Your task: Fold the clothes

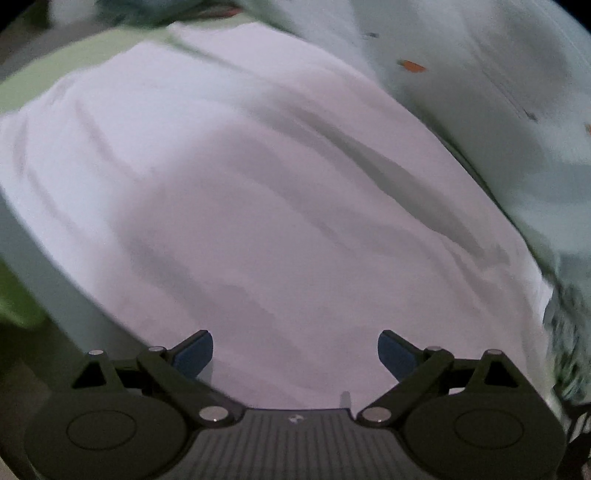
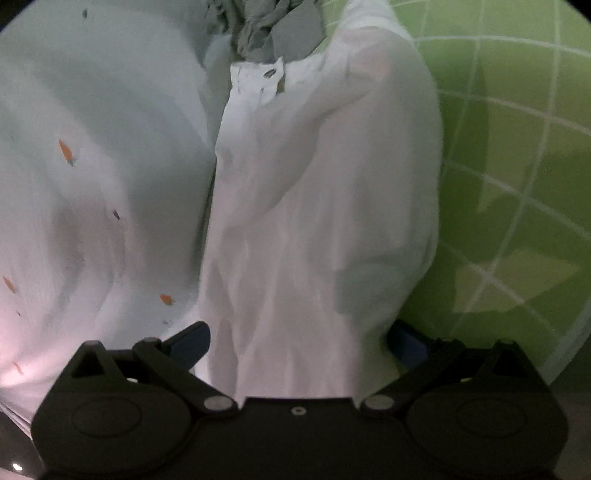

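Observation:
A white garment (image 1: 266,192) fills the left wrist view, spread out with shallow creases. My left gripper (image 1: 295,354) hovers over its near part, open, its blue pads (image 1: 195,356) wide apart and holding nothing. In the right wrist view the white shirt (image 2: 317,206) lies bunched in a long ridge, with a buttoned placket (image 2: 258,81) at its far end. My right gripper (image 2: 299,347) stands open astride the near end of that ridge; cloth lies between its fingers and covers part of the right pad (image 2: 406,347).
A white cloth with small orange marks (image 2: 85,177) lies left of the shirt, also seen as a speckled cloth (image 1: 480,92) at the right of the left wrist view. A green mat with pale grid lines (image 2: 517,166) lies to the right. Grey crumpled clothes (image 2: 273,29) sit beyond.

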`<control>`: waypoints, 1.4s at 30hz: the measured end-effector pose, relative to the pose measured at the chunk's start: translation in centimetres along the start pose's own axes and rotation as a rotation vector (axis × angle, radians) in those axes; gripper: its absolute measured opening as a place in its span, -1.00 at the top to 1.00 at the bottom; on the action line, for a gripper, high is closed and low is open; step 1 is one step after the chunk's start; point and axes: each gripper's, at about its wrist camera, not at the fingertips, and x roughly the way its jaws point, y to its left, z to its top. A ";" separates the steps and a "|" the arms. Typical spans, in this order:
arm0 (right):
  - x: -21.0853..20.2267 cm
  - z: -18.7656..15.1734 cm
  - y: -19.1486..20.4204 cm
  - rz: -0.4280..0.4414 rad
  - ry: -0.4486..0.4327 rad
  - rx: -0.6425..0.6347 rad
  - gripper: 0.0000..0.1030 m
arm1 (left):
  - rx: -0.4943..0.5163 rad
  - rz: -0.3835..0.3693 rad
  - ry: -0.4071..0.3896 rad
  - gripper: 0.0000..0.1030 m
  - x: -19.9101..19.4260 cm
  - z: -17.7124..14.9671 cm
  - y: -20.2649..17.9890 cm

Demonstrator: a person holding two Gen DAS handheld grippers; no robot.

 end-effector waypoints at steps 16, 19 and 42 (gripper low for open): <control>4.3 -5.1 3.3 -0.011 -0.007 0.010 -1.00 | -0.309 0.005 -0.010 -0.86 -0.9 4.6 12.7; 4.7 -6.3 3.6 -0.016 -0.064 0.032 -1.00 | -0.332 0.019 -0.018 -0.86 -0.9 6.1 15.3; 4.0 -12.7 3.3 -0.057 -0.414 0.099 -1.00 | -0.342 0.020 -0.028 -0.98 -1.6 15.9 26.0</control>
